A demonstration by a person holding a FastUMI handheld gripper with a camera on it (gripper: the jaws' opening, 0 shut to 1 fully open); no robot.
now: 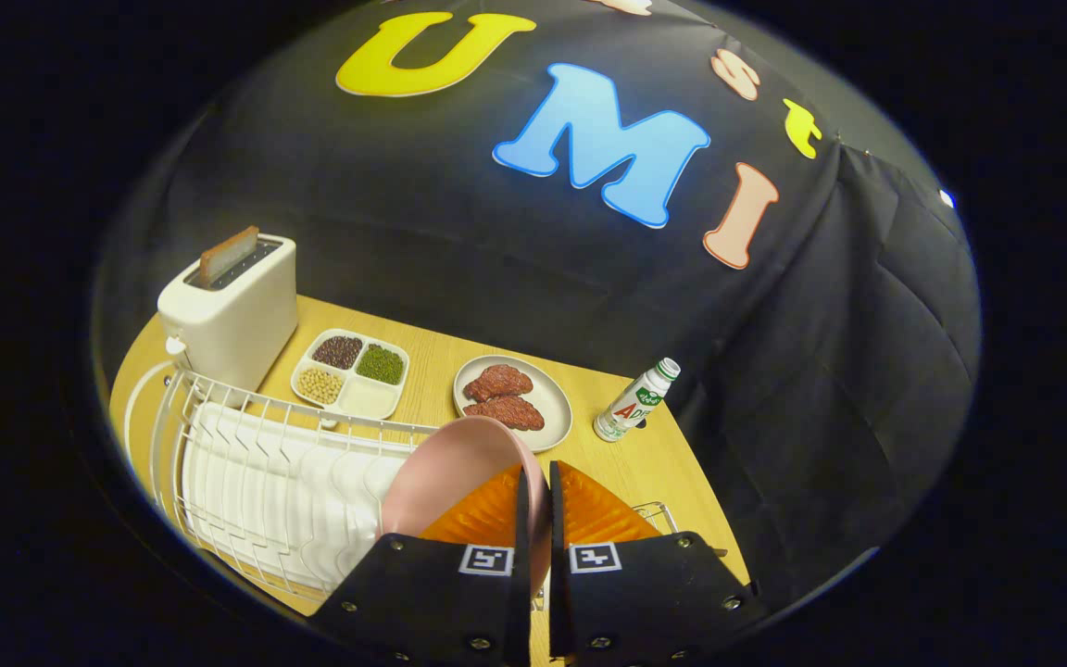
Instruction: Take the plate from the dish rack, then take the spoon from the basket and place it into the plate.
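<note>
No words can be read with certainty: the small bottle [631, 403] wears a label with green and red print too small to make out, and two square black-and-white coded markers sit on the gripper [536, 474], whose fingers pinch the pink plate [445, 482].

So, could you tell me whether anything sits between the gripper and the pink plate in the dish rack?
Nothing visible does. The gripper is closed on the rim of the pink plate, which stands on edge over the white dish rack. The plate of meat and the bottle lie beyond it.
</note>
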